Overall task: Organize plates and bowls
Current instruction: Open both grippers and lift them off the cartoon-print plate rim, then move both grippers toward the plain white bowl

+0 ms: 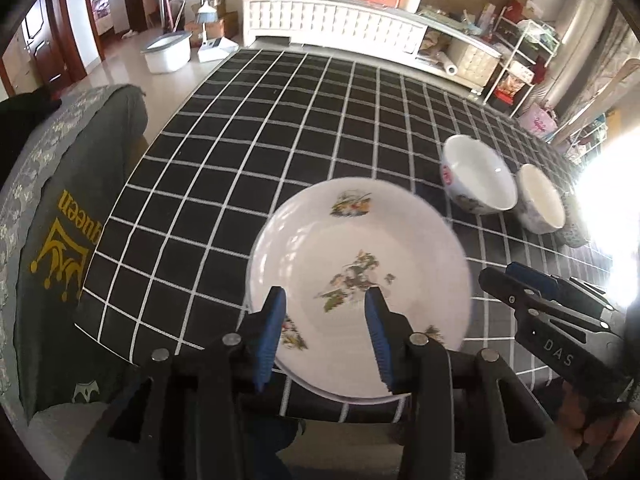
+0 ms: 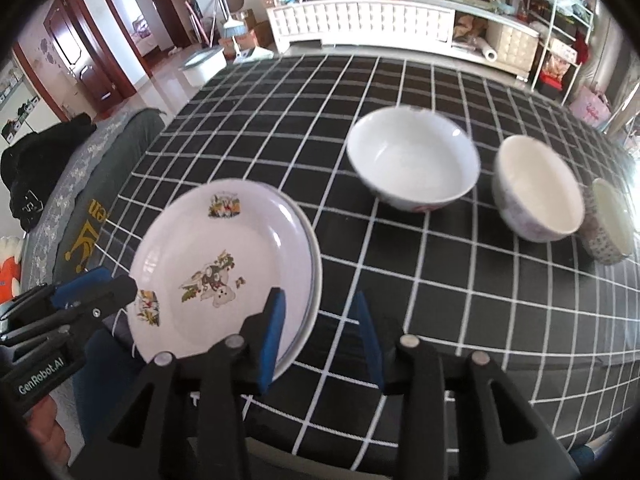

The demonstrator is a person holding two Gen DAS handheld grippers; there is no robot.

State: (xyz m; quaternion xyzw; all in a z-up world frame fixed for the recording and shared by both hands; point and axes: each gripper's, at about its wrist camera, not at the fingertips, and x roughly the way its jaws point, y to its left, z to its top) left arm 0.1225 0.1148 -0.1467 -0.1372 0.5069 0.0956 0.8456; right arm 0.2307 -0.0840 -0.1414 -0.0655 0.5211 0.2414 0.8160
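Note:
A white plate with flower prints (image 1: 360,264) (image 2: 224,276) lies on top of another plate whose rim (image 2: 314,276) shows under it, near the table's front edge. My left gripper (image 1: 326,300) is open and hovers over the plate's near part, empty. My right gripper (image 2: 320,300) is open and empty, just right of the plates; it shows at the right in the left wrist view (image 1: 496,276). A wide white bowl (image 2: 414,158) (image 1: 478,174), a second bowl (image 2: 538,188) (image 1: 540,198) and a small patterned cup (image 2: 608,220) stand in a row at the right.
The table has a black cloth with white grid lines (image 2: 440,280) (image 1: 240,160). A grey chair cover with a gold crown print (image 1: 68,216) is at the left. A white cabinet (image 2: 360,20) with clutter stands behind the table.

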